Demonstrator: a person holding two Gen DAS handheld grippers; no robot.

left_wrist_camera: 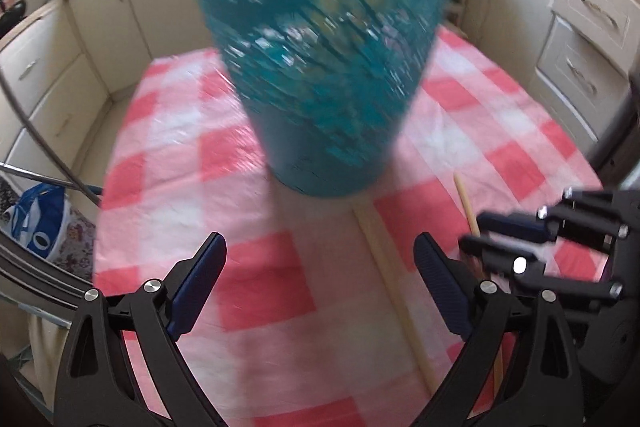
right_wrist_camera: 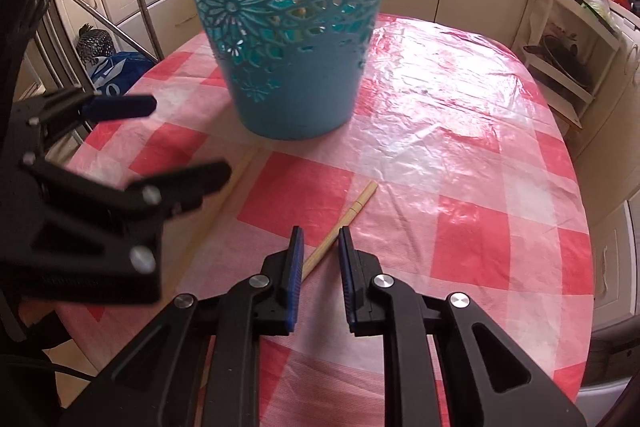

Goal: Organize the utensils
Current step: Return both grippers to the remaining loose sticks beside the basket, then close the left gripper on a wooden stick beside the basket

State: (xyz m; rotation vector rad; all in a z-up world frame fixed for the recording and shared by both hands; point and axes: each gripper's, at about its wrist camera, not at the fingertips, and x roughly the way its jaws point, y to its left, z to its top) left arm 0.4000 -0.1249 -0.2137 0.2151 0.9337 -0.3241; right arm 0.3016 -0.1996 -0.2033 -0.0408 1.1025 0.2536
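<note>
A teal plastic basket (right_wrist_camera: 294, 27) with flower-shaped cut-outs stands upright on a table covered by a red-and-white checked plastic cloth (right_wrist_camera: 460, 155), toward the far left part of the table in the right wrist view and at the far centre in the left wrist view, where it is blurred. Two wooden chopsticks lie on the cloth on the near side of the basket. One chopstick (right_wrist_camera: 340, 223) lies slanted, its far end pointing up and right; its near part runs between the two blue-padded fingers of the right gripper (right_wrist_camera: 320, 259). Those fingers are drawn close together with a narrow gap, and the stick passes just by the left pad; whether the pads actually press on it cannot be told. The other chopstick (right_wrist_camera: 236, 183) lies further left, its far end reaching the foot of the basket. In the left wrist view this second chopstick (left_wrist_camera: 390, 275) runs from the basket base toward the near edge, lying between the wide-apart fingers of the left gripper (left_wrist_camera: 320, 283), nearer the right-hand finger, with nothing clamped. The right gripper (left_wrist_camera: 504, 239) appears at the right of that view. Cream kitchen cabinets (left_wrist_camera: 588, 27) ring the table.
</note>
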